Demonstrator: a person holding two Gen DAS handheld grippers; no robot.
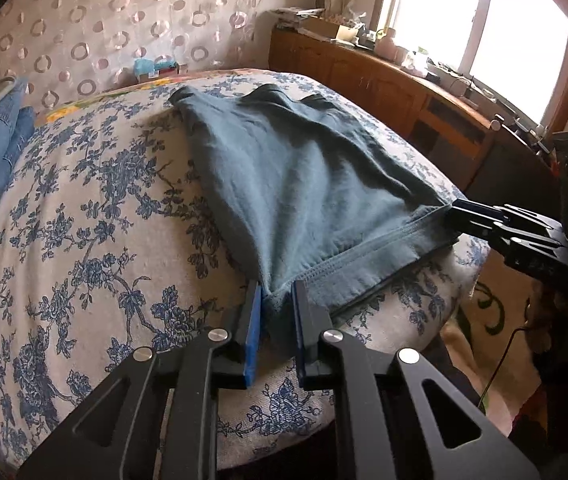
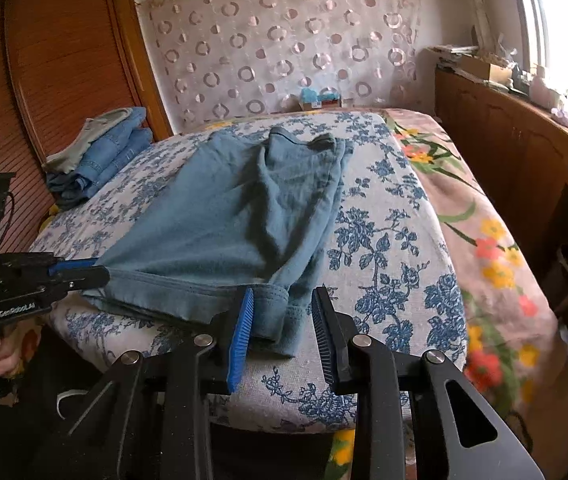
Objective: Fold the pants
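Left tool (image 1: 277, 304) clamped on pants (image 1: 304, 176) hem, bottom centre; right tool (image 2: 281, 320) straddled its corner unclamped. Lifting now risked a lopsided drag.

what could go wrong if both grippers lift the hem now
The left gripper pinches the pants hem corner, but the right gripper looks not yet clamped: its pads straddle the other corner with a gap on one side. Lifting now could raise one side only and skew the fold. The hem also lies at the bed edge, so a slipped corner might slide off.
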